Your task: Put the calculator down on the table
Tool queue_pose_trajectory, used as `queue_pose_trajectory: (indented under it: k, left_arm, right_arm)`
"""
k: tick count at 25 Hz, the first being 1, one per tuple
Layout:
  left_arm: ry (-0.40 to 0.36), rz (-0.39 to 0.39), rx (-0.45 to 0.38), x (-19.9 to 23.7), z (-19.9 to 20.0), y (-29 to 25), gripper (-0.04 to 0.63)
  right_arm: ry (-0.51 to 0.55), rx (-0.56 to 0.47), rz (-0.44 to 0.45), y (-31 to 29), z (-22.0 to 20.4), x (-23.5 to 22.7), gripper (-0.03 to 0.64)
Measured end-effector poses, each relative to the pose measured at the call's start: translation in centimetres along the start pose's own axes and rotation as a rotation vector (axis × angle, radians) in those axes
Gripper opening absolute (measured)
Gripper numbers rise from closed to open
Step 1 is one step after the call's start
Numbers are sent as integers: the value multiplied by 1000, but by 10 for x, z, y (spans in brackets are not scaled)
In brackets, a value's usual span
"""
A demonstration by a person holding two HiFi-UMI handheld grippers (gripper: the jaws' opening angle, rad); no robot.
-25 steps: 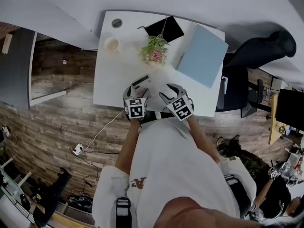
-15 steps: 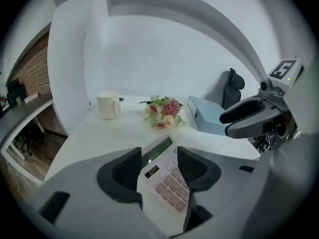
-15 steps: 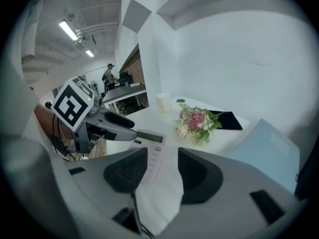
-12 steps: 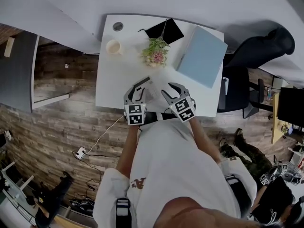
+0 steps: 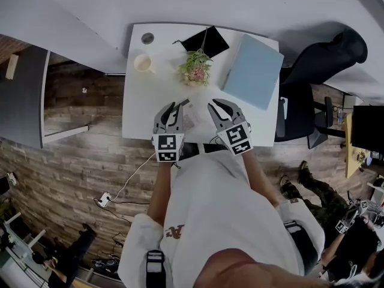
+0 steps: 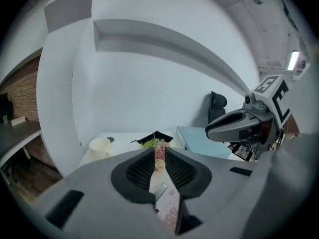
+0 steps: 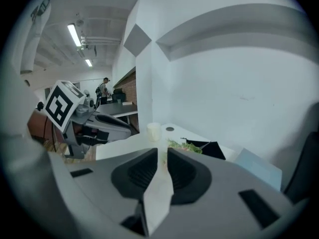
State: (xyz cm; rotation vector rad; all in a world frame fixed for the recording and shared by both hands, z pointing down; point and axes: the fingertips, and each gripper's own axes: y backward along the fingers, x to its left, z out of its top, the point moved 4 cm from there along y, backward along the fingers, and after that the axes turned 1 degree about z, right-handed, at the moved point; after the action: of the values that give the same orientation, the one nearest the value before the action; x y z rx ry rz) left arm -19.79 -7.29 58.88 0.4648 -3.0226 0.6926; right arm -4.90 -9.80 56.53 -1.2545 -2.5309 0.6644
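The calculator [image 5: 189, 118], a flat light-grey slab with keys, hangs between both grippers above the front edge of the white table [image 5: 141, 107]. My left gripper [image 5: 170, 108] grips its left end, jaws still closing. In the left gripper view the keypad [image 6: 168, 205] is pinched between the pads of the left gripper [image 6: 159, 158]. My right gripper [image 5: 219, 105] grips the other end, jaws also closing. The right gripper view shows the calculator's pale edge [image 7: 157, 193] squeezed between the pads of the right gripper [image 7: 162, 158].
On the table stand a cream cup [image 5: 143, 63], a small flowering plant [image 5: 194, 68], a black pad [image 5: 207, 41] and a pale blue folder [image 5: 253, 71]. A black office chair [image 5: 312, 71] is at the right. Wood flooring lies on the left.
Both grippers have risen and moved a little farther over the table. Their jaws have closed onto the calculator, which has come up off the table with them.
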Motion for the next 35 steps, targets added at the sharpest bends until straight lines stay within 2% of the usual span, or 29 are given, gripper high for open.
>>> queue_pose_trajectory:
  k: [11, 20, 22, 25, 32, 35]
  left_arm:
    - [-136, -55, -218, -8, 83, 27, 0]
    - [-210, -94, -339, -9, 128, 49, 2]
    - [-220, -91, -351, -9, 134, 54, 2]
    - [-189, -84, -342, -9, 139, 59, 2]
    - [-211, -85, -353, -7, 140, 60, 5]
    - [-197, -89, -353, -8, 143, 60, 5]
  right_arm:
    - [62, -221, -88, 33, 78, 3, 20]
    - [77, -332, -159, 58, 122, 6, 6]
    - [76, -336, -171, 60, 124, 6, 6]
    - [73, -336, -181, 60, 123, 7, 6]
    - [67, -338, -191, 61, 122, 8, 6]
    - [71, -342, -200, 63, 124, 7, 6]
